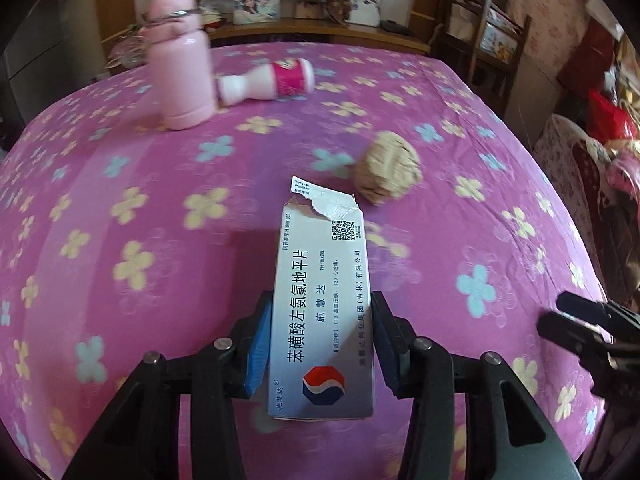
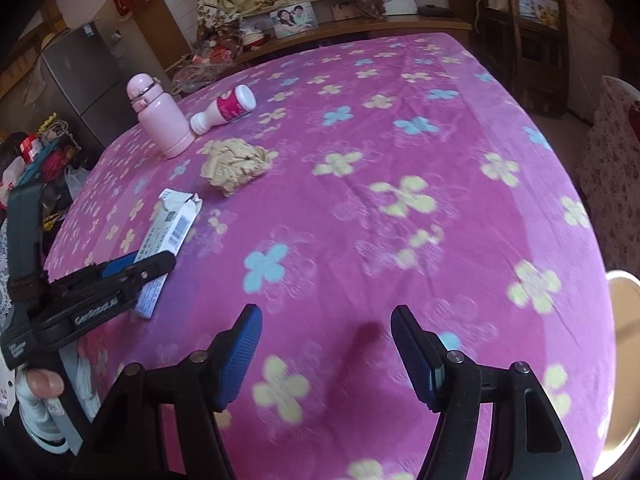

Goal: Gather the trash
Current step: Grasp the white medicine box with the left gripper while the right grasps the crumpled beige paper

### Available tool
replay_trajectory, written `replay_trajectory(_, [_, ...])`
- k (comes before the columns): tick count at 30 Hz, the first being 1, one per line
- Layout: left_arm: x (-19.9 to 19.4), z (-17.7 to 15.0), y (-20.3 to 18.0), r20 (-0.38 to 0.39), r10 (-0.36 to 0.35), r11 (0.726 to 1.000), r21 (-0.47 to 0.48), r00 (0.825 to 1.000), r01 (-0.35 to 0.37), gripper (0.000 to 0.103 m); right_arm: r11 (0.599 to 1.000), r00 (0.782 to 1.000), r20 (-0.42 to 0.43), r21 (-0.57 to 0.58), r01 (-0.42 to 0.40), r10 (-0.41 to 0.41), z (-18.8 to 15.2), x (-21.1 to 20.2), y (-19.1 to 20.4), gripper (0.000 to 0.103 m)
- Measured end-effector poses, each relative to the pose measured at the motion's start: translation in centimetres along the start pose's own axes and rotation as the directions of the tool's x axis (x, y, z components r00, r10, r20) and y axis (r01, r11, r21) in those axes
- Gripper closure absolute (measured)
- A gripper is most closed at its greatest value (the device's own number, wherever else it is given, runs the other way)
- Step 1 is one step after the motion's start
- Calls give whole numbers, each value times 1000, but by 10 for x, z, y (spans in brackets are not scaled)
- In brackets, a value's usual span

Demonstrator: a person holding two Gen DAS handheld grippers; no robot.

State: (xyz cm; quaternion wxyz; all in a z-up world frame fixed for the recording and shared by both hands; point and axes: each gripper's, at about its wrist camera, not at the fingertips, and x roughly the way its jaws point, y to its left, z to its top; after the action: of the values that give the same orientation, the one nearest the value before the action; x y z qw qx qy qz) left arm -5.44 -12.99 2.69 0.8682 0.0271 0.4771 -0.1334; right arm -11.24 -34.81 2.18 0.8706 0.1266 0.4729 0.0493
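My left gripper (image 1: 320,312) is shut on a white medicine box (image 1: 322,304) with a torn far end, held just above the purple flowered table; the box also shows in the right wrist view (image 2: 168,236) with the left gripper (image 2: 154,266) around it. A crumpled beige paper ball (image 1: 388,172) lies just beyond the box, also seen in the right wrist view (image 2: 236,164). A white and pink bottle (image 1: 268,82) lies on its side farther back, next to the flask (image 2: 226,110). My right gripper (image 2: 326,320) is open and empty over the near table.
A pink flask (image 1: 180,68) stands upright at the far left (image 2: 160,118). The table is covered by a purple flowered cloth (image 2: 400,160). A wooden chair (image 1: 492,48) stands beyond the right edge. A round metal rim (image 2: 624,356) shows at the far right. The right gripper's tips (image 1: 568,316) enter from the right.
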Motion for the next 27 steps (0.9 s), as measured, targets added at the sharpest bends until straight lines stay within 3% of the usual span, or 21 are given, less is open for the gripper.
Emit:
replay_trajectory(14, [-9,10,51,37,56,995,-79,998,-53,55,995,997,41,-70,-65,68,90,69,72,32])
replay_trajectory(24, [10,29,65,31,60,990,-127,998,-56,55,996,998,24,-80,-49,51,114,111,84,33])
replay_trajectory(25, [12,31,65,29,58,990,-131,998,-53,55,995,998,25,-85,-53,56,113,113,84,35])
replay_trajectory(27, [15,33,66,27,55,989,-141,998,-50,55,994,999,28,-100,-43,46,110,112,85,54])
